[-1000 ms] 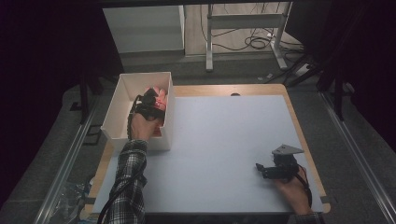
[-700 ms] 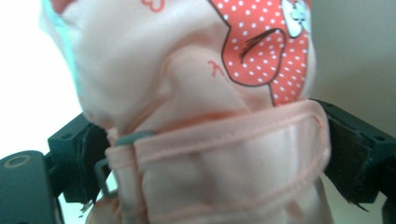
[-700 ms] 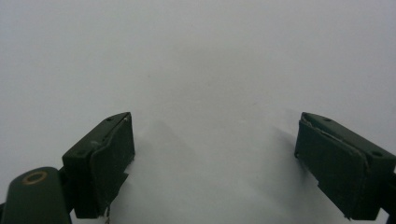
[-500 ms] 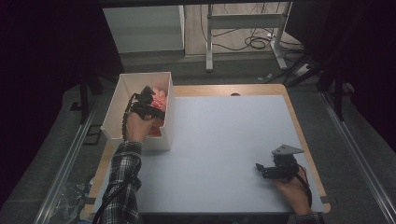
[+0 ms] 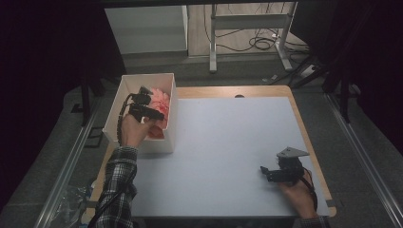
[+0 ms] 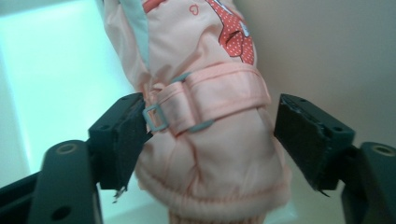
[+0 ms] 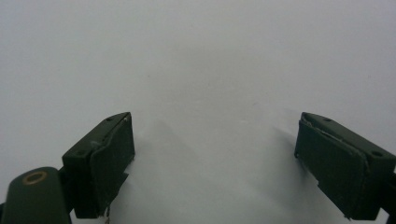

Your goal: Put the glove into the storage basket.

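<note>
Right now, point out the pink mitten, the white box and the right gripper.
pink mitten (image 6: 210,140), left gripper view, cuff below the strap
white box (image 5: 157,145), high view, near wall
right gripper (image 5: 264,173), high view, between its fingers

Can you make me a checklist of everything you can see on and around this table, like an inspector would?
Surface: white table top with a wooden edge, bare in the middle.
Job's things: white box at the table's left edge, holding a pink mitten with a strap and grey buckle.
Clutter: nothing seen.
Grippers: left tongs open, one jaw at each side of the mitten's cuff, inside the box; right tongs open over bare table, near the right front corner.
Cables: black cables on the floor behind the table.
Surroundings: dark room, metal frame legs and a white cabinet beyond the table.
</note>
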